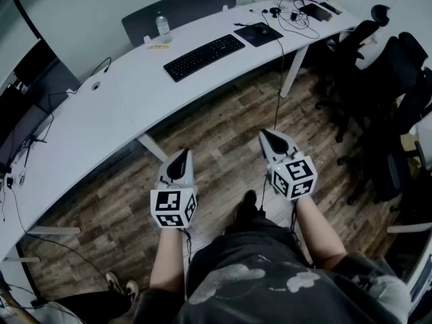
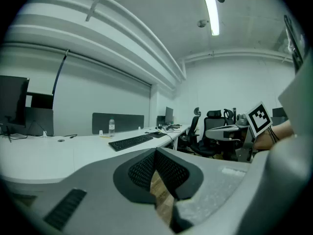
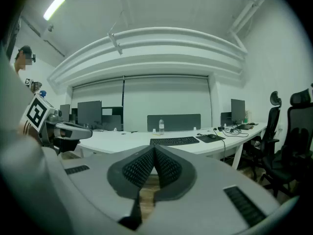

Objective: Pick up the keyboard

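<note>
A black keyboard (image 1: 204, 57) lies on the long white desk (image 1: 101, 113), far ahead of both grippers; it also shows as the keyboard (image 2: 131, 141) and the keyboard (image 3: 174, 141) in the gripper views. My left gripper (image 1: 181, 158) and right gripper (image 1: 266, 137) hover side by side over the wooden floor, well short of the desk. Both are shut with nothing between their pads. In the left gripper view the left gripper (image 2: 155, 152) points toward the desk; the right gripper (image 3: 155, 150) does the same in its view.
A water bottle (image 1: 163, 28) stands behind the keyboard. A mouse on a dark mat (image 1: 258, 33) sits to its right, with cables beyond. Black office chairs (image 1: 385, 79) crowd the right side. A desk leg (image 1: 152, 148) stands just ahead of the left gripper. Monitors (image 3: 89, 113) line the left.
</note>
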Demonstrator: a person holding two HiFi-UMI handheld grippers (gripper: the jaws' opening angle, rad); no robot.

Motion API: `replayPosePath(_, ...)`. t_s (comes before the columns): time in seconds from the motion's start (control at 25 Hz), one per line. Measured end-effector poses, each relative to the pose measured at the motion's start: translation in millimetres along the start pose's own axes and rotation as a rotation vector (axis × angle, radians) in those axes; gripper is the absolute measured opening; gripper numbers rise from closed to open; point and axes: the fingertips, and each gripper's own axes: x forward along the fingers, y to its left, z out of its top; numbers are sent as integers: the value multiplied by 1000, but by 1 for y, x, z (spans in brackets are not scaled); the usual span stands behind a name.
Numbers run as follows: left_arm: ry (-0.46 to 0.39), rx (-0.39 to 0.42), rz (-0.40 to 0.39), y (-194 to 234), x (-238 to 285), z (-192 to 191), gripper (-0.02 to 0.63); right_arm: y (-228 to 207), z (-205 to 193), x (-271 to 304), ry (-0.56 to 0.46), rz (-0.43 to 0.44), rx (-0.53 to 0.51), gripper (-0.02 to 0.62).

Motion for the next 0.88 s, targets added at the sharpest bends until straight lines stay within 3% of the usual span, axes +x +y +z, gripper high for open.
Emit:
replayPosePath(0.56, -2, -46, -31, 4, 6, -10, 2, -16, -9, 7, -26, -38, 57, 0)
replayPosePath(0.88, 34, -39, 6, 6, 65, -7, 2, -76, -14, 55, -34, -14, 85, 0)
